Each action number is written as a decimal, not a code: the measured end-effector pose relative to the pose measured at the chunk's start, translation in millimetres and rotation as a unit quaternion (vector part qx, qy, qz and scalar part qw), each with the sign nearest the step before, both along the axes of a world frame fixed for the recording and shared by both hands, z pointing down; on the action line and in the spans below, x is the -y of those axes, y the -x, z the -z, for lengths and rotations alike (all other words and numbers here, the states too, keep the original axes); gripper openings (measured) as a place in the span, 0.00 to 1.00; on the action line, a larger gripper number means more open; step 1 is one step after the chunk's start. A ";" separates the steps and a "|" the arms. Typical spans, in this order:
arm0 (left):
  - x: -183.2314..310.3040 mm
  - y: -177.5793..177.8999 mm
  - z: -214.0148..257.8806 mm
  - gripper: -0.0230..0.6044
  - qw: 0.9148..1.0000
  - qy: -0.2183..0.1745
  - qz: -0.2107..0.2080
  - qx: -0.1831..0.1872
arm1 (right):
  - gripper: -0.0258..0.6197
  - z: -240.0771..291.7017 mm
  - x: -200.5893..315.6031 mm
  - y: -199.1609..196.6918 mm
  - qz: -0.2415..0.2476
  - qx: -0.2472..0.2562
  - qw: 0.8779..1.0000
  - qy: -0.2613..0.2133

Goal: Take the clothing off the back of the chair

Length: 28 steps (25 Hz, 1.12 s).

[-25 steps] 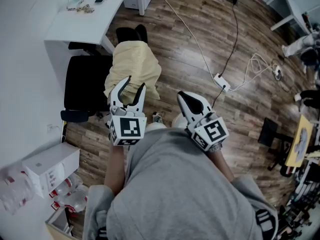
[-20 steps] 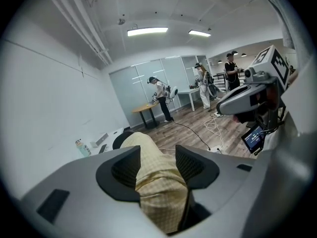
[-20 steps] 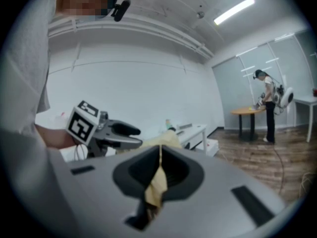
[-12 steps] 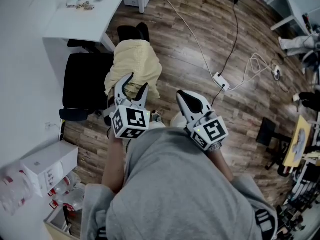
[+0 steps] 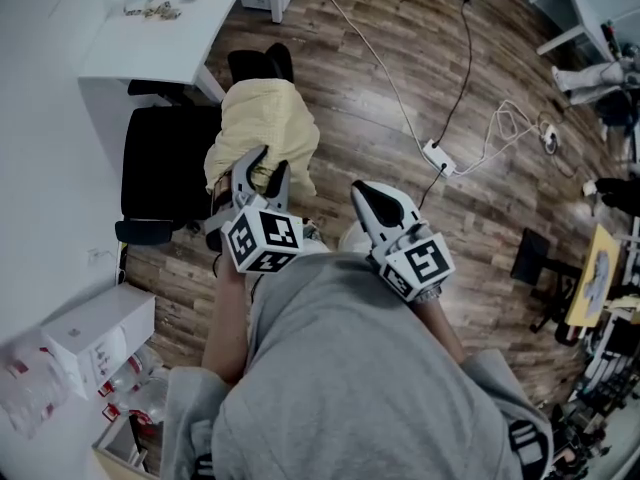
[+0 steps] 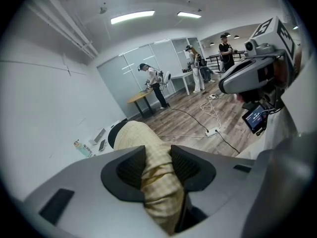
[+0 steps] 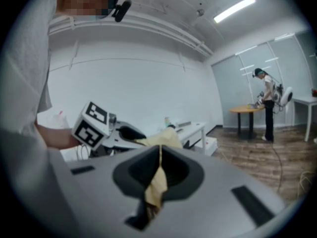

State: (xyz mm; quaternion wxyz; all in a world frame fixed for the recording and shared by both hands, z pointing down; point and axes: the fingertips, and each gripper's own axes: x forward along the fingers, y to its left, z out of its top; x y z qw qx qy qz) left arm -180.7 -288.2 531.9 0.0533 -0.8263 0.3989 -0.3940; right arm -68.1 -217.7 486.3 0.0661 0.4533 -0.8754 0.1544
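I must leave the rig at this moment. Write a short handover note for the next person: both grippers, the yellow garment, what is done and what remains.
Left gripper: its jaws have just been closing on a bunched fold of the yellow garment; the pads appear to press it.
Right gripper: jaws shut on a thin yellow edge, seemingly of the same garment; the head view does not show the link.
Garment: draped over the back of the black chair, beside the white desk.
Done: both grips taken.
Left: the garment is not yet off. Probably raise both grippers together to lift it clear of the chair back.
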 end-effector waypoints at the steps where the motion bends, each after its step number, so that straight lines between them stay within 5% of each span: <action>1: 0.0 -0.6 -0.4 0.34 1.000 0.002 0.000 -0.001 | 0.09 -0.6 -0.4 -1.8 -0.003 0.000 1.000 0.001; 16: -3.0 -6.8 12.0 0.21 1.000 -0.001 -0.002 -0.020 | 0.09 -3.3 -11.2 -19.4 -0.018 -0.002 1.000 0.003; 24: -1.9 -0.4 20.7 0.14 0.999 0.000 0.030 -0.040 | 0.09 -4.6 -19.1 -30.9 -0.021 0.004 1.000 0.008; 28: -4.5 2.4 30.0 0.14 0.995 -0.003 0.061 -0.079 | 0.09 -5.5 -21.5 -40.2 -0.022 0.006 1.000 0.010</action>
